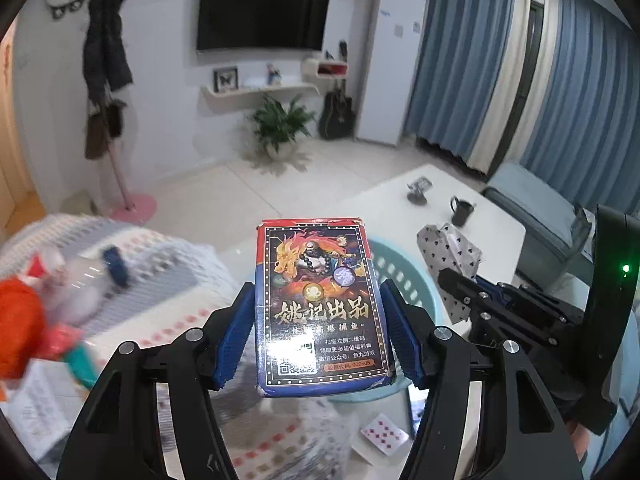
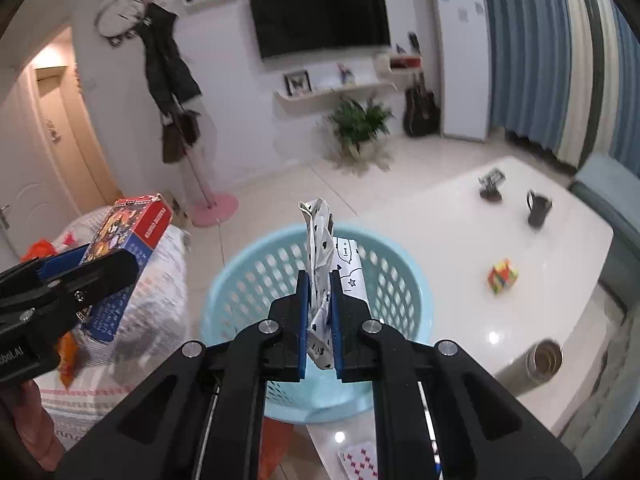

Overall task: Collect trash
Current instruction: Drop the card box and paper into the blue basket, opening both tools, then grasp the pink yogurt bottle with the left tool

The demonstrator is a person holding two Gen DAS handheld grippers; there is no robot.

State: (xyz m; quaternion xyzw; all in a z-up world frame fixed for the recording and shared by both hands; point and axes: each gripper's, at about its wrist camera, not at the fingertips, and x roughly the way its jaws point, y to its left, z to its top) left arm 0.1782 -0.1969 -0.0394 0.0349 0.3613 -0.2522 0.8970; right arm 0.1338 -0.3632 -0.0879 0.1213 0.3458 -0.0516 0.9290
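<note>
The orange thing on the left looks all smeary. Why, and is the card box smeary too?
Left wrist view: the orange thing and bottle are motion-blurred near the edge, while the card box in the left gripper stays sharp. Right wrist view: the plant is blurred and the table shows glare spots.

The card box (image 1: 320,308) is up off the surface, upright, printed face to the left wrist camera — red top, blue base, a dragon and a robed figure in gold and orange, a QR code low down; its top edge looks scuffed; the heart-print wrapper (image 2: 319,276) stands crumpled and pinched thin, white with small dark hearts — held right above the pale blue basket (image 2: 384,248); the slotted basket sits upright.
</note>
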